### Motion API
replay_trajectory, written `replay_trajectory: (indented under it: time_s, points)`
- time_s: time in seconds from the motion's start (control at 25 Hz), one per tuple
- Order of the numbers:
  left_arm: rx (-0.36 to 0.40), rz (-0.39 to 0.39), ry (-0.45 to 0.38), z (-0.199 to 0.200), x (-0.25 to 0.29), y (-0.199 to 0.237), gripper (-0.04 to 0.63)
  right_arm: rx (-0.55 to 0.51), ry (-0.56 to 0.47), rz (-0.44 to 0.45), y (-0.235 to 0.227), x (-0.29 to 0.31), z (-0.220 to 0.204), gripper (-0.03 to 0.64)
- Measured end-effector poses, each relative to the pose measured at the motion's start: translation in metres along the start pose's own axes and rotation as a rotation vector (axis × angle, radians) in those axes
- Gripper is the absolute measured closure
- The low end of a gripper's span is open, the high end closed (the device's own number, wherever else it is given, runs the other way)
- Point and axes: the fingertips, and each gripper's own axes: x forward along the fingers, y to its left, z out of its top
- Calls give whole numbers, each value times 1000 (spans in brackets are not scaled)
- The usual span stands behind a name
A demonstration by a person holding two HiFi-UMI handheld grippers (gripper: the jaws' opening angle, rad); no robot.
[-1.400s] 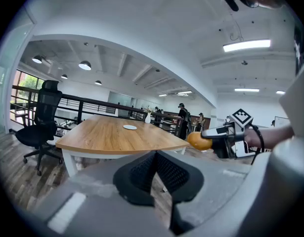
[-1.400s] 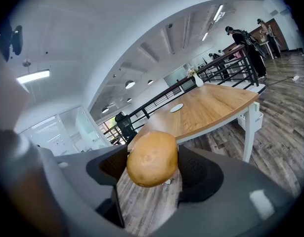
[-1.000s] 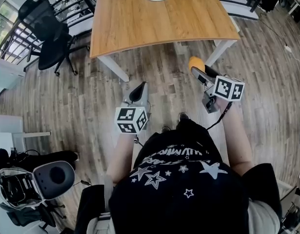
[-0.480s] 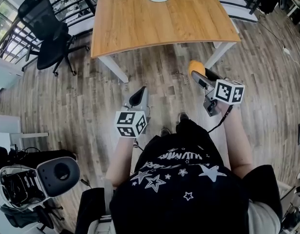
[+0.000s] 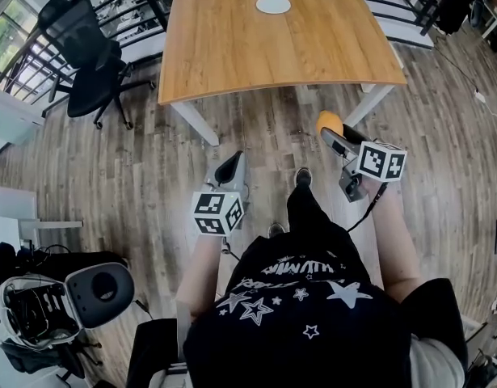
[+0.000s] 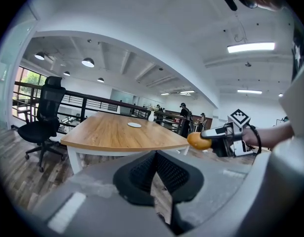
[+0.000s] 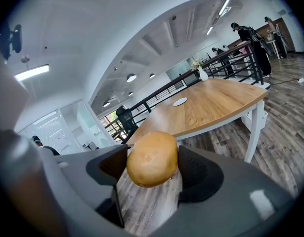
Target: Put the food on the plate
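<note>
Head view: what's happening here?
A person stands on the wood-plank floor short of the long wooden table, a claw in each hand. The right claw is clamped on a round golden-brown piece of food, held in the air. The left claw is shut with nothing in it. The small white round plate lies bare on the table's far part; the food has not reached it yet.

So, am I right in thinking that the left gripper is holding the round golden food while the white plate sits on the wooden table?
Not quite: it is the right gripper that is holding the round golden food, as the right gripper view shows. The left gripper has its jaws together on nothing. The white plate does sit on the wooden table.
</note>
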Motion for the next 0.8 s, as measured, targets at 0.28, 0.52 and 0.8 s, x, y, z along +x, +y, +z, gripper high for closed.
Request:
replay_trajectory:
  time_s: [0.28, 0.52, 0.8]
  points:
    - [-10, 34, 13, 6, 20, 19, 594, 4, -2, 27, -11, 30, 27, 290]
    - [-27, 66, 10, 23, 48, 35, 594, 52, -21, 35, -32, 53, 50, 290]
    - [-29, 83, 14, 35, 104, 50, 594, 63, -8, 53, -67, 96, 77, 289]
